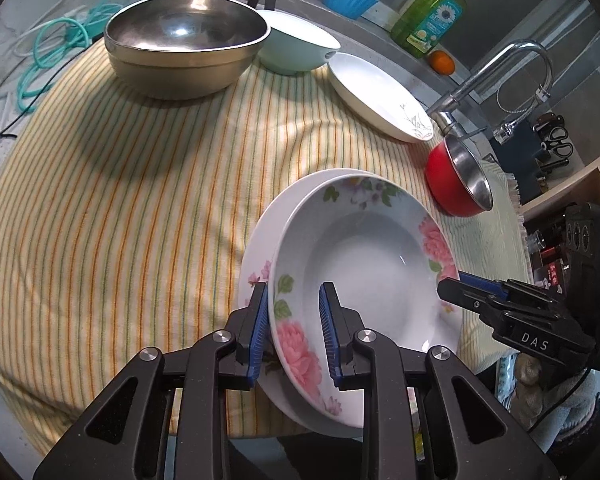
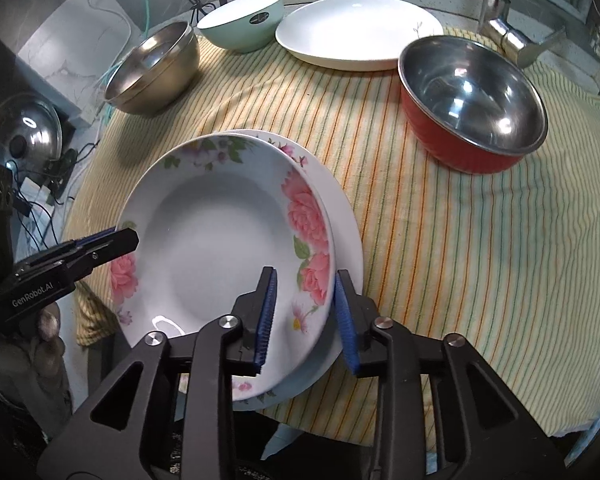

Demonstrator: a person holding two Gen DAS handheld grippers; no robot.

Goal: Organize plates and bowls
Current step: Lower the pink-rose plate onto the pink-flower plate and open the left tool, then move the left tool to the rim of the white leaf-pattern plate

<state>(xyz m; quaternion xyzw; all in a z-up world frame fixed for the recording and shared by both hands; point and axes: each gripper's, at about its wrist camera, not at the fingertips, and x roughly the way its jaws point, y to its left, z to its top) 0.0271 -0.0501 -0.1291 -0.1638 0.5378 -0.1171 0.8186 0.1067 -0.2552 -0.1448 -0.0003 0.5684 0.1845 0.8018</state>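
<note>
A deep floral plate (image 1: 364, 256) (image 2: 220, 240) sits tilted on top of a second floral plate (image 1: 256, 256) (image 2: 346, 220) at the near edge of the striped cloth. My left gripper (image 1: 294, 320) straddles the top plate's left rim, jaws parted with a gap on both sides. My right gripper (image 2: 306, 312) straddles the same plate's right rim, jaws also parted. Each gripper shows in the other's view: the right gripper (image 1: 456, 288) at the plate's right, the left gripper (image 2: 116, 238) at its left.
On the striped cloth (image 1: 120, 220) stand a large steel bowl (image 1: 186, 42) (image 2: 154, 70), a mint bowl (image 1: 296, 46) (image 2: 242, 20), a white plate (image 1: 376, 96) (image 2: 358, 30) and a red steel-lined bowl (image 1: 458, 180) (image 2: 474, 100). A faucet (image 1: 496, 76) and soap bottle (image 1: 432, 16) stand behind.
</note>
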